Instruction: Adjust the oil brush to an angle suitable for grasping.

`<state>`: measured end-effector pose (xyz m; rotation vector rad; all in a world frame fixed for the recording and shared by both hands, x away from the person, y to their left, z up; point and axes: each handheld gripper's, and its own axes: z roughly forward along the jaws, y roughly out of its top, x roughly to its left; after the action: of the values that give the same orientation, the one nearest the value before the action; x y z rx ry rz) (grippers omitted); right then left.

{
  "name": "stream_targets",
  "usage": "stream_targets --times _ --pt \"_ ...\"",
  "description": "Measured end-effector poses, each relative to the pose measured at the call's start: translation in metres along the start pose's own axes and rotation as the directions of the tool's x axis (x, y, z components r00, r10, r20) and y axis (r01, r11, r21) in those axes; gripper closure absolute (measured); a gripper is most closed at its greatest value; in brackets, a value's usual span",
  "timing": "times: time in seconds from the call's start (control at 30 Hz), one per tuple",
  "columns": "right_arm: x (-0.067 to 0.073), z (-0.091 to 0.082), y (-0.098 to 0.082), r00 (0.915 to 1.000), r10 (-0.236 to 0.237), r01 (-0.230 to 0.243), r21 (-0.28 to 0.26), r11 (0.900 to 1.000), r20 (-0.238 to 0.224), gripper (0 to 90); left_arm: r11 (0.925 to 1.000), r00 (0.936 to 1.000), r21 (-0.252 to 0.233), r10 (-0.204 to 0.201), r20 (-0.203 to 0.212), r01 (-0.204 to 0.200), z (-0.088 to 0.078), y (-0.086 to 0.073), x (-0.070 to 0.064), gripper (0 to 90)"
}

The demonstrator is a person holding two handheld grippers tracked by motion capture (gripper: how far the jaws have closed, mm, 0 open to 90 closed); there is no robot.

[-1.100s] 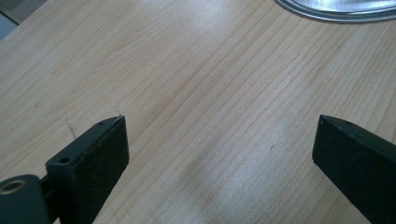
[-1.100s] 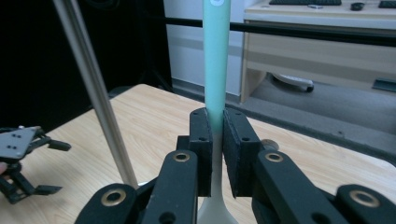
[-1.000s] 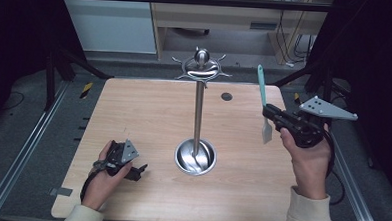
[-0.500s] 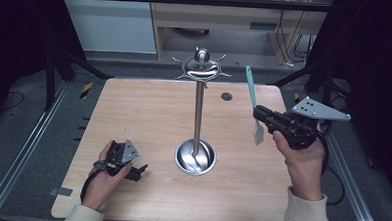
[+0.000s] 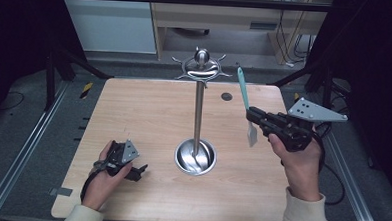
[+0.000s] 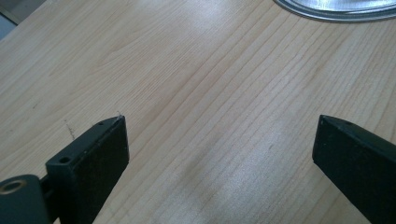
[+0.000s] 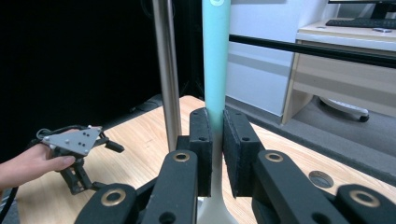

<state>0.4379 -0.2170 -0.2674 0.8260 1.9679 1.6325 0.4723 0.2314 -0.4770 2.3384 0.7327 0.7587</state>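
We see the right claw [image 5: 252, 114] raised above the right side of the pale wooden tabletop [image 5: 149, 113], its two black jaws closed tight on a slim spatula with a teal handle and a pale grey-white blade [image 5: 245, 103]. The spatula stands nearly upright: its long axis runs top to bottom, the teal handle pointing up and leaning slightly toward the far edge, the flat blade hanging down below the jaws, clear of the wood. In the right gripper view the teal handle [image 7: 215, 56] rises straight out from between the jaw pads, which grip it where teal fades to the paler blade end.

Just left of the spatula stands a tall polished steel utensil stand [image 5: 199, 115], a thin vertical pole on a round dished base near the tabletop's middle, topped by a ring of hooks and a ball knob (all the hooks are bare).

The left claw [image 5: 136, 170] rests low on the near left of the tabletop, held in the person's left hand [image 5: 103, 179]. In the left gripper view its jaws stand wide apart with nothing between them, bare wood beneath, and the rim of the steel base [image 6: 336, 9] at the top edge.
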Motion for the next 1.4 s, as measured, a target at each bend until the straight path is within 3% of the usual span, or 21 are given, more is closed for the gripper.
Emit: stream_targets --times 0.37,1.4 --pt "0.003 0.0 0.001 0.9987 -0.023 0.023 -0.002 1.0 -0.047 82.5 1.0 1.0 0.002 0.002 0.003 -0.002 0.0 0.0 0.0 3.4" --pt "0.006 0.013 -0.003 0.9973 -0.004 0.006 0.027 1.0 -0.073 82.5 1.0 1.0 0.0 -0.006 -0.004 0.006 0.0 0.0 0.0 3.4"
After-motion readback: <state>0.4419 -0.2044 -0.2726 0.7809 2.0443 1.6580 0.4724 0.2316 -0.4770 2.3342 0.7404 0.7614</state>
